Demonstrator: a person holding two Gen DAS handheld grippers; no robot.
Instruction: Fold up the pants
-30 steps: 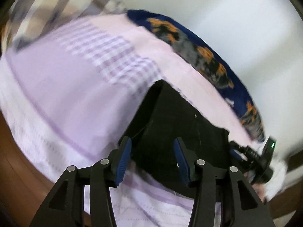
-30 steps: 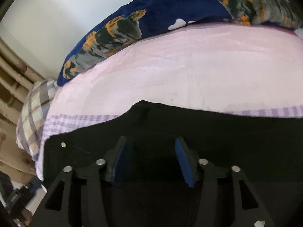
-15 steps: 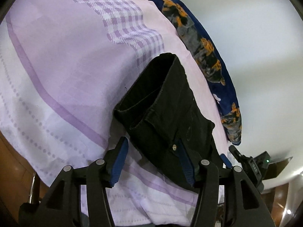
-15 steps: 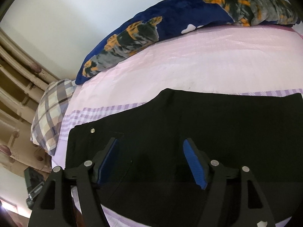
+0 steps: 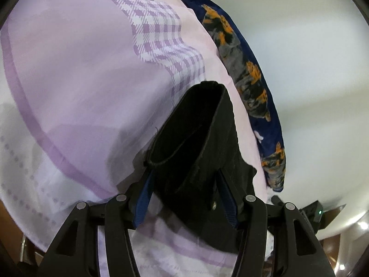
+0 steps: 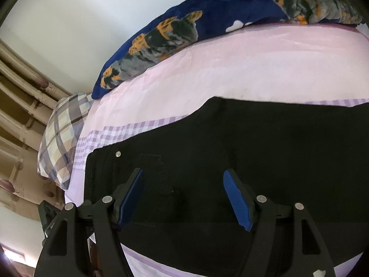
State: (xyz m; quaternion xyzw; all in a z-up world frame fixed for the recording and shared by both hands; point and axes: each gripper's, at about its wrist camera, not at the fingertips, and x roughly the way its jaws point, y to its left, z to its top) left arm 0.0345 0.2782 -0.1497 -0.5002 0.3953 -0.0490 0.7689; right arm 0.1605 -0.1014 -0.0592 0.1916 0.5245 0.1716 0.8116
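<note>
1. Left wrist view: the left gripper (image 5: 184, 198) has its jaws partly apart and has just been opening; the waistband end of the black pants (image 5: 198, 138) lies between them, the pads seemingly not pressing. The pants lie on the lilac bedsheet (image 5: 69, 80), near the bed's edge.
2. Right wrist view: the right gripper (image 6: 184, 198) hovers wide open and empty over the pants (image 6: 253, 150), which look folded lengthwise (crosswise folds likely remain). Open sheet lies beyond, up to the blue blanket (image 6: 184, 25).
</note>
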